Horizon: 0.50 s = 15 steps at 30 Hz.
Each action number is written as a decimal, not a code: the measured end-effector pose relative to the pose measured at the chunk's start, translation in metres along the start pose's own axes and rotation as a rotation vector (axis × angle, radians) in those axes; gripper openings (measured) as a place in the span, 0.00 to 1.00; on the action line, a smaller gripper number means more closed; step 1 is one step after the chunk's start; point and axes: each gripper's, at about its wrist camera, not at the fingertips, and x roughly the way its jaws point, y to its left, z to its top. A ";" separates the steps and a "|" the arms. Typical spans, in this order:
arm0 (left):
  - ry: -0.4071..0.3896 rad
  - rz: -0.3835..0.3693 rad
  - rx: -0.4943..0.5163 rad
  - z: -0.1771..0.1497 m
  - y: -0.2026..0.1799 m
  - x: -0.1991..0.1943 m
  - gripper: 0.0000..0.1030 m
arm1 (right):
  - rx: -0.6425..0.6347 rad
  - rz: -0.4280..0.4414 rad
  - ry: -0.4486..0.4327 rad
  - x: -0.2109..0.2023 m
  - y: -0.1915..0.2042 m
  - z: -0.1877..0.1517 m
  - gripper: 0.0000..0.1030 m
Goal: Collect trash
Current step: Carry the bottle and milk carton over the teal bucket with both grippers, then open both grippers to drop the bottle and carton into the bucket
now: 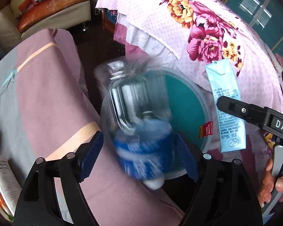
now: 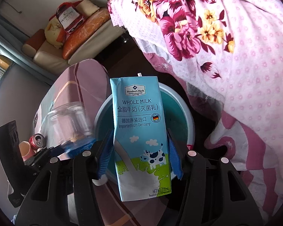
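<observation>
Bedding fills both views: a floral quilt (image 1: 207, 30) on one side and a striped pink sheet (image 1: 47, 86) on the other, with a round bin (image 1: 207, 113) on the dark floor between them.

**Left wrist view.** A clear plastic bottle (image 1: 135, 101) with a blue label lies between the pads of the left tongs (image 1: 139, 152), its white cap nearest the camera and its far end over the bin's near rim. The bottle is smeared by motion blur. A gap shows beside the label at the left pad, so the left tongs stand open and do not clamp it. Only this view shows the back panel of the milk carton (image 1: 226, 105), the hand (image 1: 271, 184) on the right tool's grip, and a white tube (image 1: 5, 179) at the lower left edge.

**Right wrist view.** The right tongs (image 2: 139, 156) are closed on the carton, both blue pads pressing its sides and the left side dented. The carton stands upright in the grip, directly over the bin's teal inside. Only this view shows the carton's printed front, with a cow and the words "Whole Milk", and a red can (image 2: 36, 141) lying on the sheet at the left. The bottle appears here as a blurred clear shape left of the carton.

**Both views.** A sofa (image 2: 52, 54) with an orange cushion stands beyond the bedding.
</observation>
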 end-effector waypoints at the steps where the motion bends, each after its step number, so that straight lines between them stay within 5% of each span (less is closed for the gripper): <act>1: 0.002 0.003 -0.001 -0.002 0.000 -0.001 0.77 | -0.001 0.000 0.003 0.001 0.001 0.000 0.50; 15: -0.024 -0.023 -0.076 -0.021 0.021 -0.034 0.81 | -0.033 -0.018 0.056 0.015 0.018 -0.010 0.50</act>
